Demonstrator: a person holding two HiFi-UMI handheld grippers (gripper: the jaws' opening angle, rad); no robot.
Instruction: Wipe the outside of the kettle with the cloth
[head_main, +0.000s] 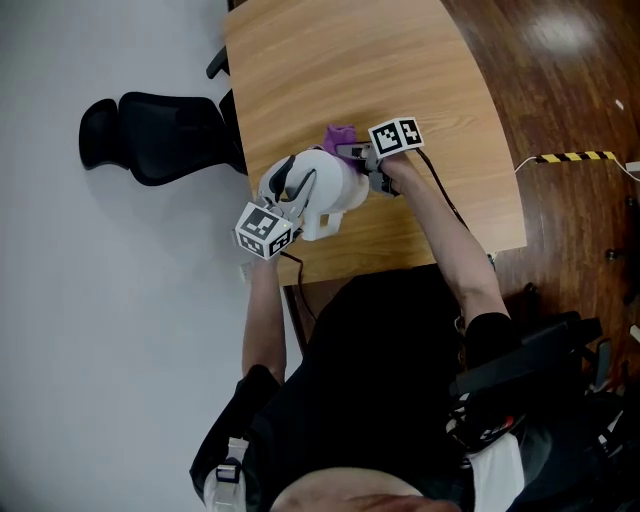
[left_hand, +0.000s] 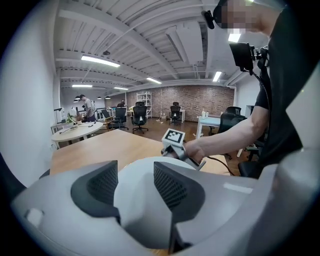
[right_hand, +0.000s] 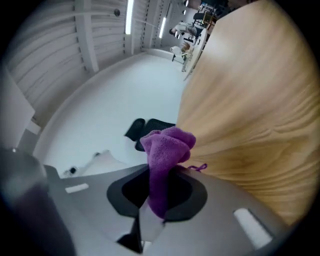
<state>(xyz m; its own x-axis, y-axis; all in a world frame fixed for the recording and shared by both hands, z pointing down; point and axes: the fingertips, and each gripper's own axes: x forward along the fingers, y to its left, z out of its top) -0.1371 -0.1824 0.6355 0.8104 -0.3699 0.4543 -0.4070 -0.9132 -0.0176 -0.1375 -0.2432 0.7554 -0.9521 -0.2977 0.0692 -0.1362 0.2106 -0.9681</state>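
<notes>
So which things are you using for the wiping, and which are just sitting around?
For the job:
- kettle, gripped by the left hand-held gripper
- purple cloth, pinched in the right hand-held gripper

Just sitting around:
- black chair
- yellow-and-black tape

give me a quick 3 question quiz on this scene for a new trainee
1. Multiple choice: what is pinched between the jaws of the right gripper?
A) a sponge
B) a purple cloth
C) nothing

2. True or false: the kettle lies on the floor beside the black chair.

3. Fill in the blank: the jaws of the left gripper are closed on the white ____.

Key:
1. B
2. False. It is on the wooden table.
3. kettle
</notes>
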